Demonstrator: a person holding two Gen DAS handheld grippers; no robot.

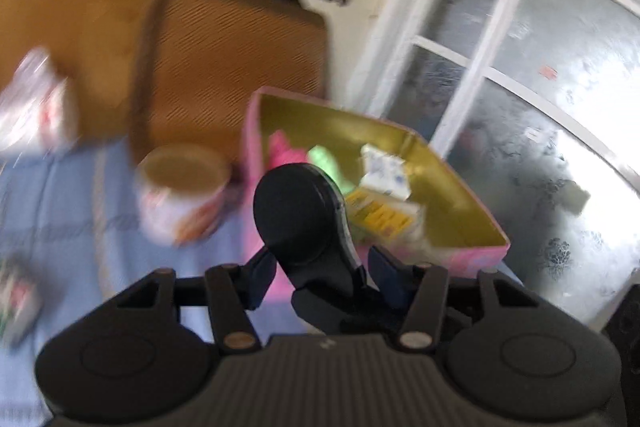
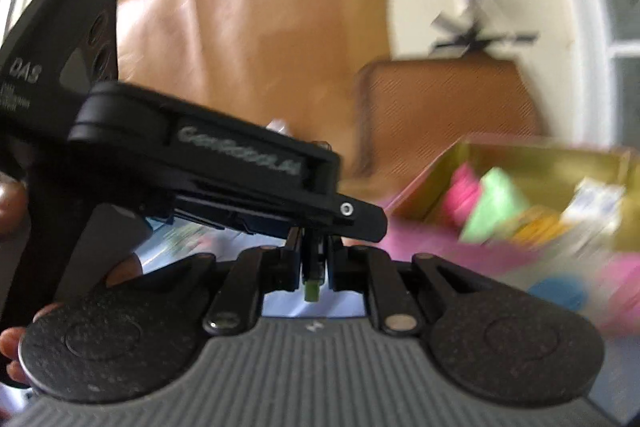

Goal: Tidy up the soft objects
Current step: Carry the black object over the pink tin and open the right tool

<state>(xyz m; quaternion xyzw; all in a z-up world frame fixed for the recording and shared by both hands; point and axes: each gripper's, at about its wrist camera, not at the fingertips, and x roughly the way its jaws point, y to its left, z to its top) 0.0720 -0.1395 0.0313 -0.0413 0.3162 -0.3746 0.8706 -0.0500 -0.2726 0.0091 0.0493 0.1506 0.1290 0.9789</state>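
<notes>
A pink box with a gold inside (image 1: 460, 203) stands on the blue cloth. It holds a pink soft thing (image 1: 282, 147), a green soft thing (image 1: 326, 157), a white packet (image 1: 384, 171) and a yellow packet (image 1: 380, 215). In the left wrist view a black rounded device part (image 1: 304, 215) stands between my left fingers (image 1: 262, 279); the jaws look partly apart around it. In the right wrist view the box (image 2: 532, 155) is at the right, blurred. My right gripper (image 2: 314, 255) is shut on a small green-tipped thing (image 2: 311, 289), just under the other black gripper body (image 2: 224, 163).
A white cup with red print (image 1: 180, 195) stands left of the box. A brown woven chair seat (image 1: 228, 67) is behind it. White wrapped packs (image 1: 32, 103) lie at the left. A glass door with white frames (image 1: 500, 39) is at the right. A hand (image 2: 12, 203) holds the other gripper.
</notes>
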